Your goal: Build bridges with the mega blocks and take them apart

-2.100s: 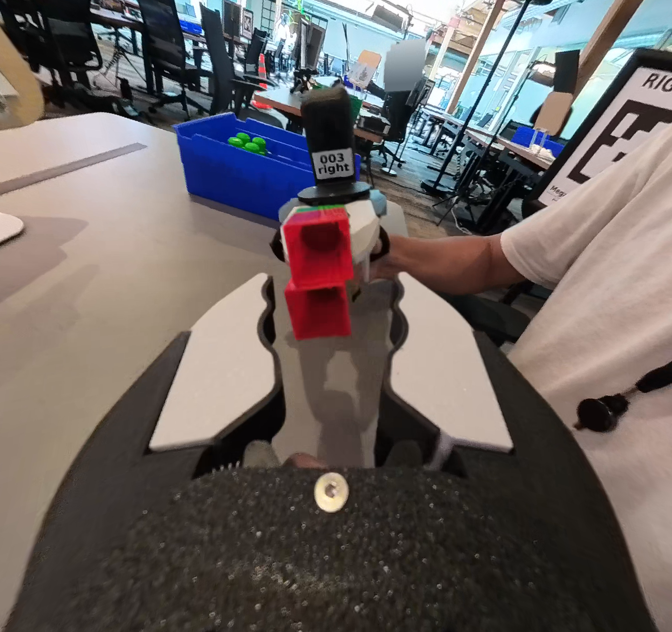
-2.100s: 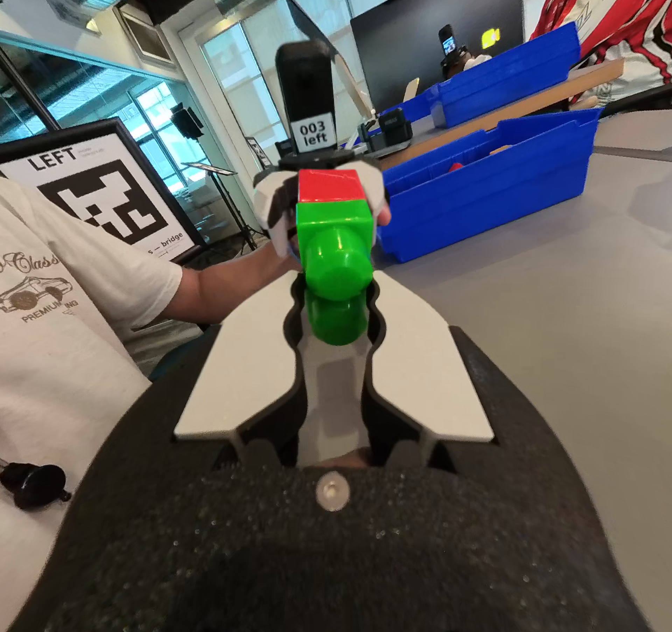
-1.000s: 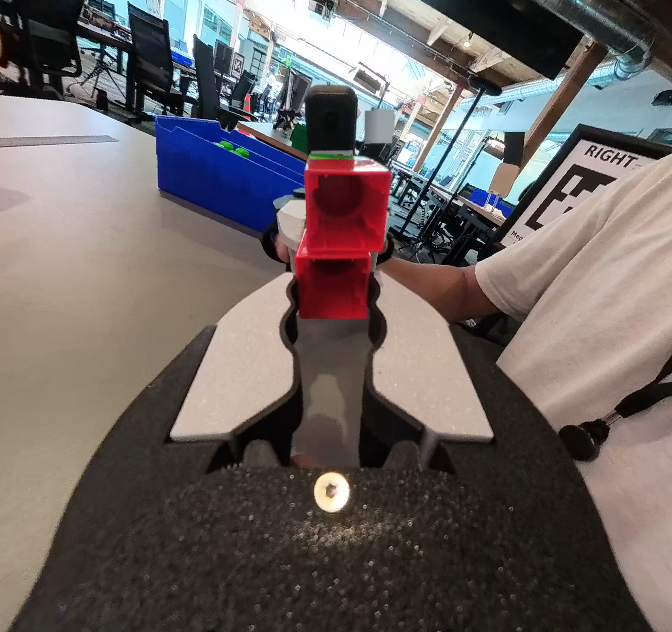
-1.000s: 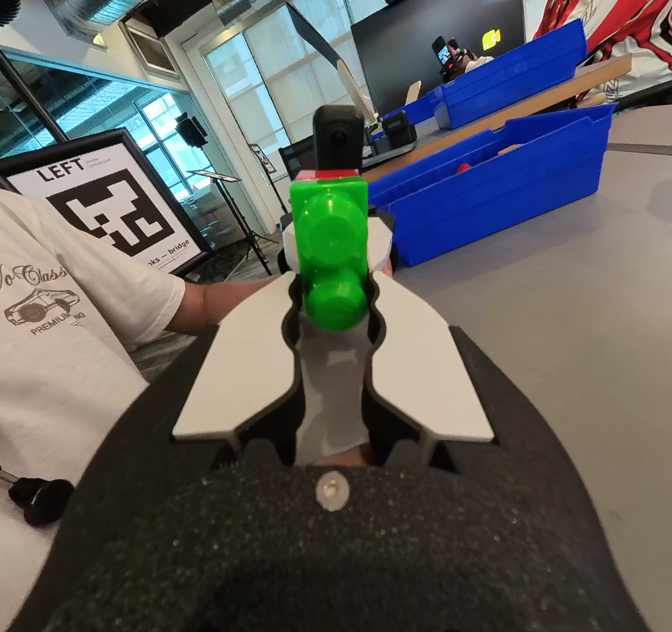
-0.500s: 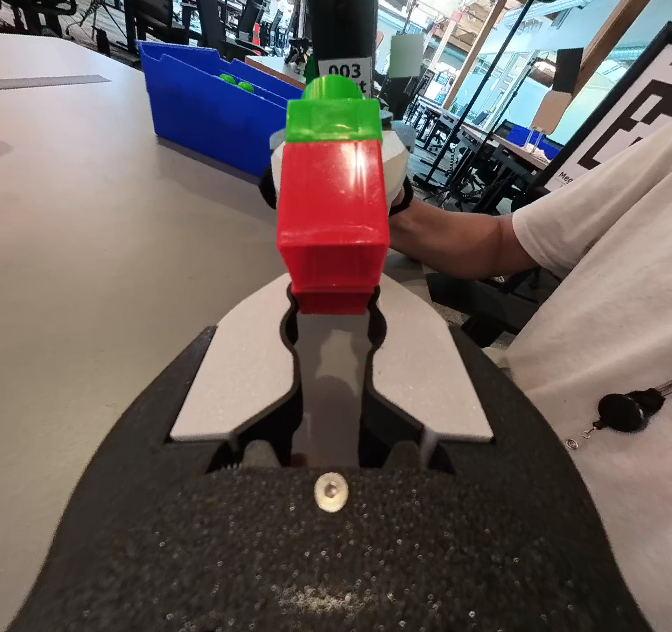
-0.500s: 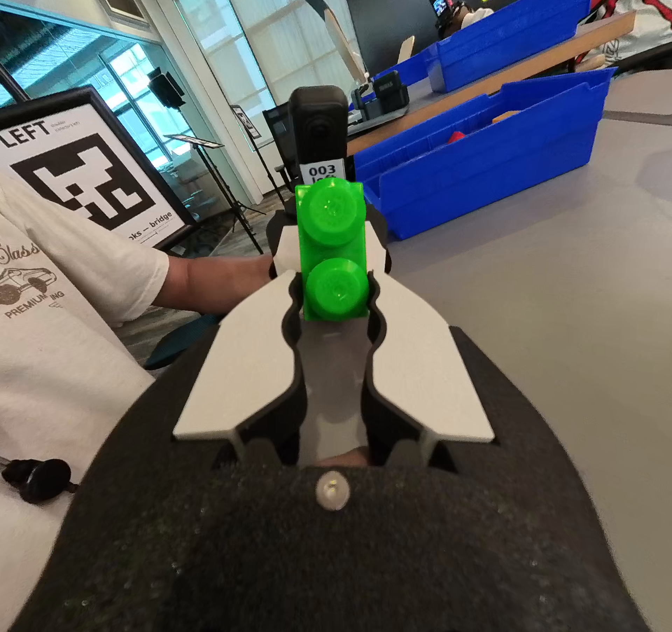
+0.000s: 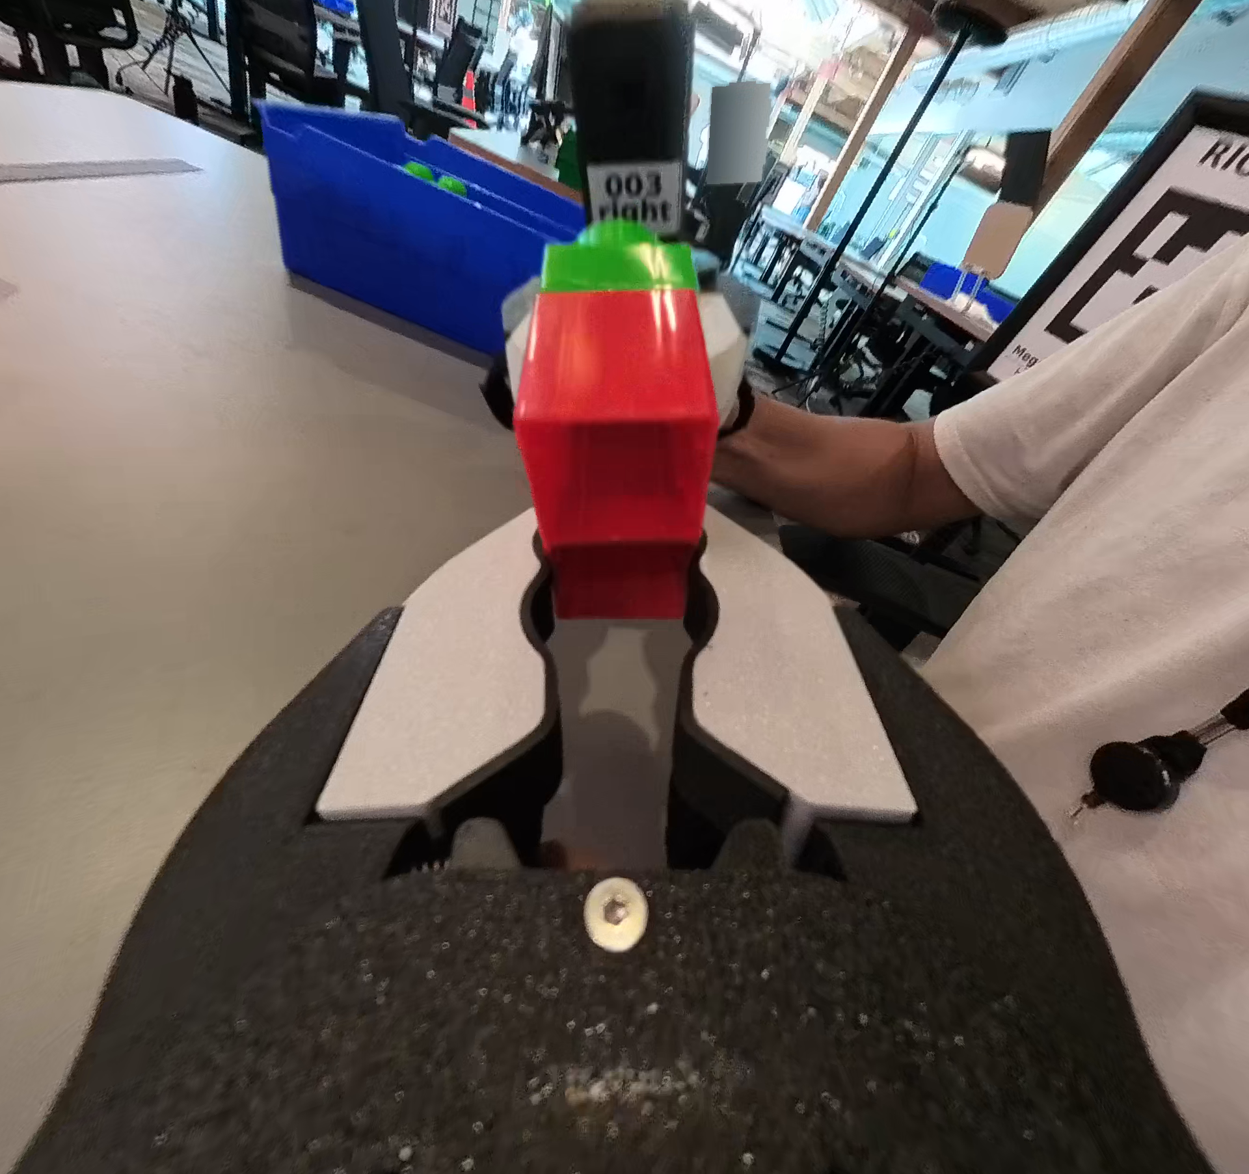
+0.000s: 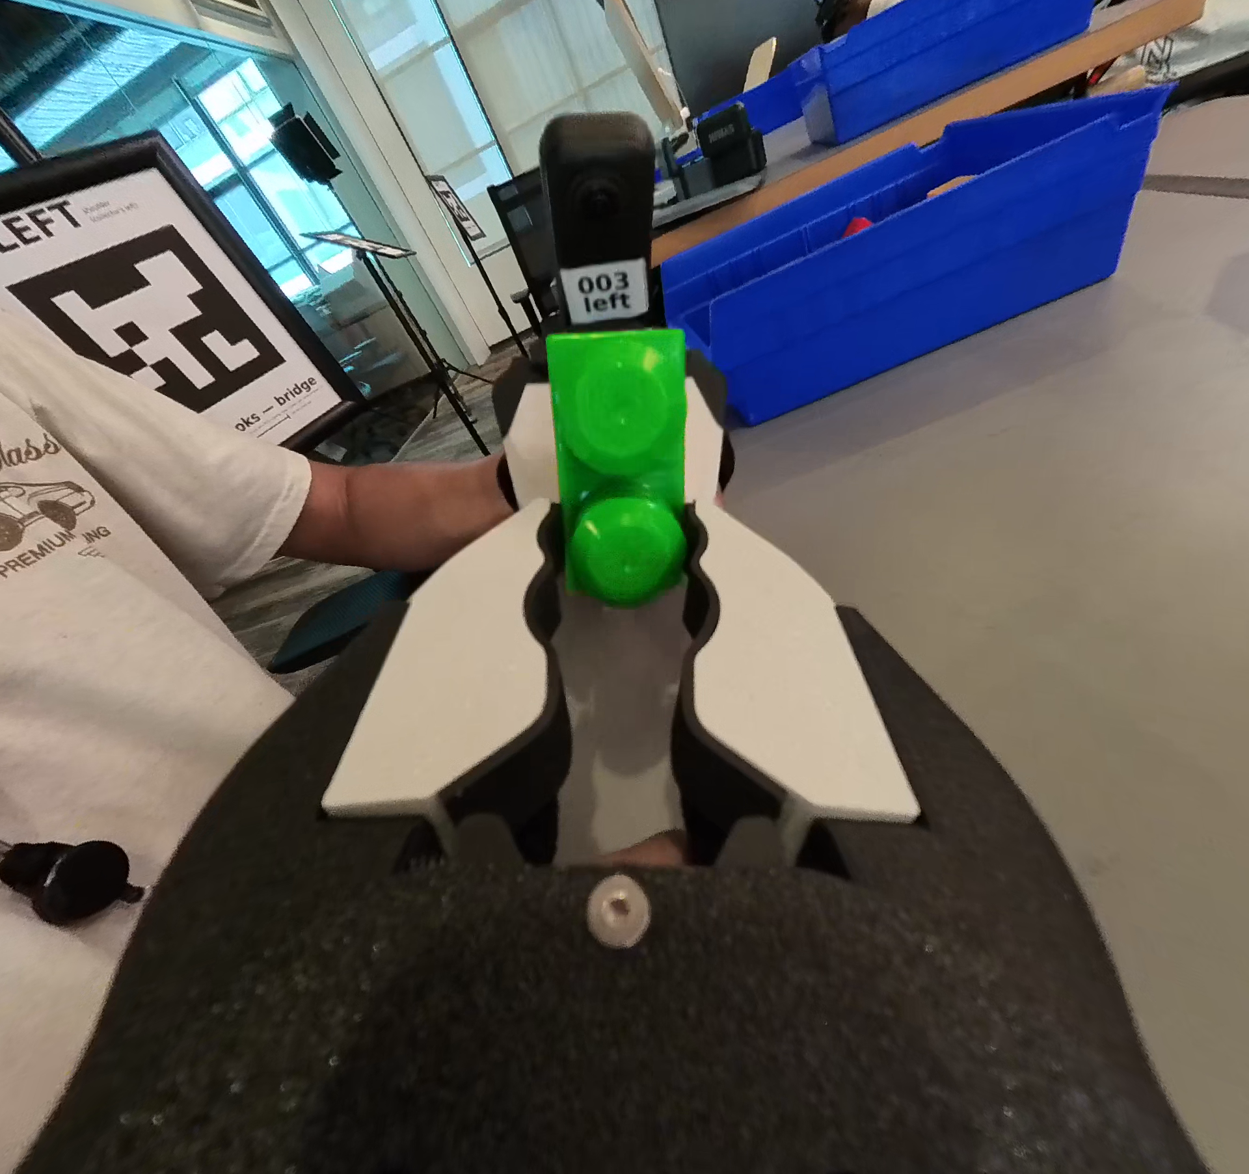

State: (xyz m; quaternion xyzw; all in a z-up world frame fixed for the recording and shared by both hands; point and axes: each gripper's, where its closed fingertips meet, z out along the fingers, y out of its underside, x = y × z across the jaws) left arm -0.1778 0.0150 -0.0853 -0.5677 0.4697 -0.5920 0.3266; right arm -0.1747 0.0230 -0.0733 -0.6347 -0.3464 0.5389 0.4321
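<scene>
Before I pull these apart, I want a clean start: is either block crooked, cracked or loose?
Nothing stands out. The red block and green block sit flush together, held in the air between the left claw and right claw. No cracks show.

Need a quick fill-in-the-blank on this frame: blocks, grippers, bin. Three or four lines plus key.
1. The left gripper is shut on the ____ block.
2. The right gripper is shut on the ____ block.
3. The two blocks are ____ together, held above the table.
4. The bin on the table is ____.

Missing words: red; green; joined; blue
</scene>
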